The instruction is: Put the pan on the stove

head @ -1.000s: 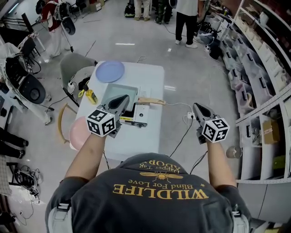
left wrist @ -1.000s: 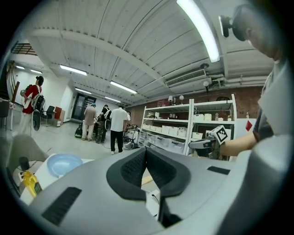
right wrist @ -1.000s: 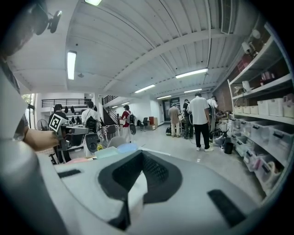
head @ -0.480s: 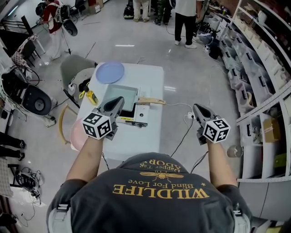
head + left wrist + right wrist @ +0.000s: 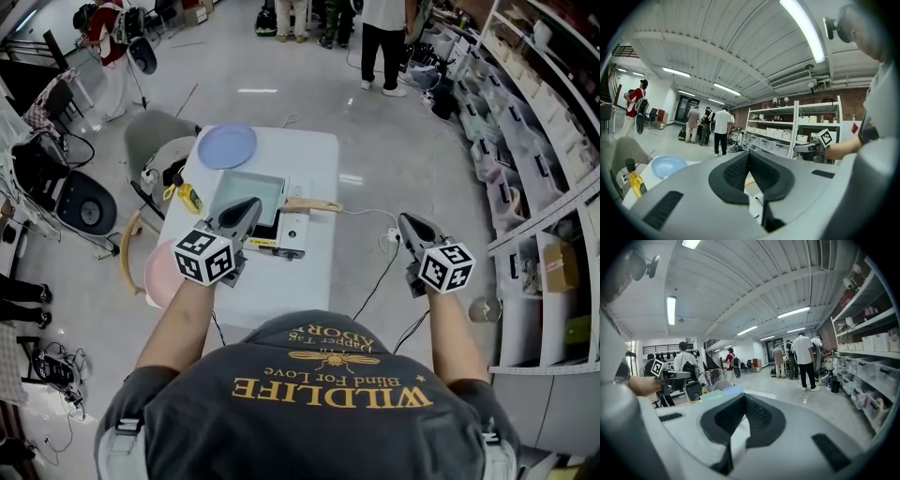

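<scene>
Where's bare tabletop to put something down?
Two patches: the far right corner of the white table, between the blue plate and the pan's wooden handle; and the near strip this side of the stove. Left edge is crowded: yellow tool, pink plate.

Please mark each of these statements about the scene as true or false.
1. The left gripper has its jaws together with nothing between them. True.
2. The right gripper is clamped on the pan's wooden handle. False: it is shut on nothing and is held off the right side of the table, over the floor.
3. The blue plate lies at the table's far left corner. True.
4. The wooden handle of the pan points to the person's left. False: it sticks out toward the right.
</scene>
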{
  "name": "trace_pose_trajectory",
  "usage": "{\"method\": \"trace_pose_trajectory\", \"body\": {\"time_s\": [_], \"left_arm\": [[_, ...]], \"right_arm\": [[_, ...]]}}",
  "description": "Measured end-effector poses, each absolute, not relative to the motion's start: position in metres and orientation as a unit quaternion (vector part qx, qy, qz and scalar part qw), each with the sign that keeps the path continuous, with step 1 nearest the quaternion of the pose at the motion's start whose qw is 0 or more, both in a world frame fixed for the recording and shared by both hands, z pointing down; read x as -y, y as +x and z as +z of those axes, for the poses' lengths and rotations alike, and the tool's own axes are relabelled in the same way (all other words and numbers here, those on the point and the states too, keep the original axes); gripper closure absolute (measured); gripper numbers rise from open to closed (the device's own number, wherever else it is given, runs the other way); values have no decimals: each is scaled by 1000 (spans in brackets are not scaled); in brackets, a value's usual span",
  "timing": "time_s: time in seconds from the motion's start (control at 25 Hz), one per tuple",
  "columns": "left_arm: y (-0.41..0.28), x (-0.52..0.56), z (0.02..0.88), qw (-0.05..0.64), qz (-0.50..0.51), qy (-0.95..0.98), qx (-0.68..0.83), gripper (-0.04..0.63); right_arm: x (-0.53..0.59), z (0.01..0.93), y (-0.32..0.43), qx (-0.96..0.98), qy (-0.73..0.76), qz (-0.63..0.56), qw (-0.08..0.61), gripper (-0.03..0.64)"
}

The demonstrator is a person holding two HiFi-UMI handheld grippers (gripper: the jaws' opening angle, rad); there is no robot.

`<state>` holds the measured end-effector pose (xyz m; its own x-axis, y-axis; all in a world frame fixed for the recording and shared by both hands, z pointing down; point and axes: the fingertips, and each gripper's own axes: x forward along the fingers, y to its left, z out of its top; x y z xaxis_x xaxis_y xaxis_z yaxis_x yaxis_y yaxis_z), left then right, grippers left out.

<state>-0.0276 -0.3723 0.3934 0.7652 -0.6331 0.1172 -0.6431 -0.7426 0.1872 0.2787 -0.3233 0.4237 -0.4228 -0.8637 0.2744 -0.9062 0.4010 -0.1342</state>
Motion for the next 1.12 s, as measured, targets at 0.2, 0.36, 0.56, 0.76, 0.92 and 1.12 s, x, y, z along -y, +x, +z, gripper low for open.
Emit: {"method": "trace_pose_trajectory", "body": {"time_s": [0.2,0.36,0.56,0.76,0.92,1.12], "left_arm": [[-28,374,396,112,22,933,341,595],[-28,372,396,115,24,932,342,595],[-28,373,398,116,25,932,343,595],[-29,375,397,115,23,932,343,595],[-28,375,396,114,22,932,344,595],[-29,377,394,114,23,931,345,595]], "right_arm": [[326,428,279,834,529,134,84,617],[326,427,279,835,527,133,88,617],[328,425,277,837,524,131,91,617],[330,426,275,838,522,129,92,617],[331,424,275,840,520,125,91,617],[334,421,274,841,519,124,91,617]]}}
